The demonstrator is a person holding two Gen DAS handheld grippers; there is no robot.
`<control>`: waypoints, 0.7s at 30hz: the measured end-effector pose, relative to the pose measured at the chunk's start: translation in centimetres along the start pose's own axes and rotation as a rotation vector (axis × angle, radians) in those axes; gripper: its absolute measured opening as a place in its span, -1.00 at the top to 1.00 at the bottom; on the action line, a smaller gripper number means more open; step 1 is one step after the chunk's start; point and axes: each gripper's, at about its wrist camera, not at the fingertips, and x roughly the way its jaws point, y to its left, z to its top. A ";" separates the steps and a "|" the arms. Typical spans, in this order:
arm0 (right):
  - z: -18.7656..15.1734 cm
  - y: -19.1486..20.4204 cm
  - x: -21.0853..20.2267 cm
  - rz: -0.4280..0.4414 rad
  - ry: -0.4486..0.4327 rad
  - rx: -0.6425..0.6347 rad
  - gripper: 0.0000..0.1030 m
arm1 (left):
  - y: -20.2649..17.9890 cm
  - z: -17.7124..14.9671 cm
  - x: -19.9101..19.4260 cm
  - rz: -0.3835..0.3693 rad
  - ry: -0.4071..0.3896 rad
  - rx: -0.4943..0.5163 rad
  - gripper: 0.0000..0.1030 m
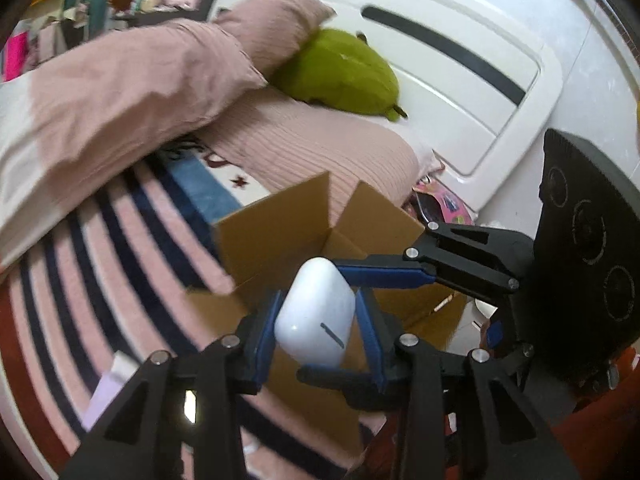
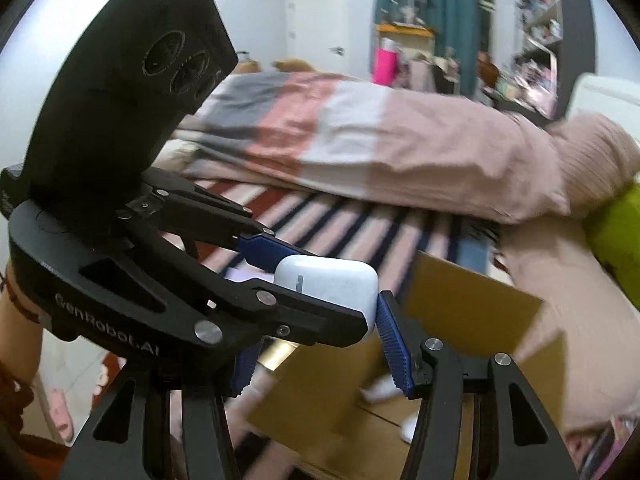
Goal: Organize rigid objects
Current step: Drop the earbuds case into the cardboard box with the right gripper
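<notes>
While the left gripper (image 1: 316,322) clamps the white earbud case (image 1: 314,312) between its two blue pads (image 1: 262,344), the case is lifted above the open cardboard box (image 1: 280,224) on the striped blanket (image 1: 120,248). Beside it, the right gripper (image 2: 324,344) has its fingers spread apart around the same case, and I cannot tell if they touch it. Inside the box some small white things (image 2: 380,392) lie, too blurred to name.
</notes>
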 end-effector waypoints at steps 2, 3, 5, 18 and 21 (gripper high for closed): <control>-0.3 -2.0 0.1 -0.014 0.046 0.033 0.03 | -0.5 1.0 2.0 -0.003 0.045 0.005 0.36; -0.5 -2.6 0.6 -0.016 0.069 0.045 0.03 | -0.7 1.1 2.6 -0.002 0.059 0.004 0.36; -1.0 -3.9 1.2 -0.018 0.123 0.073 0.03 | -0.9 1.4 3.6 0.016 0.077 0.003 0.31; -0.5 -1.6 0.2 0.044 0.103 0.055 -0.17 | 1.9 -1.5 -4.3 0.217 -0.112 -0.077 -0.46; 0.5 2.1 0.0 0.136 0.063 -0.001 -0.17 | 3.7 -4.0 -8.3 0.319 -0.195 -0.128 -0.63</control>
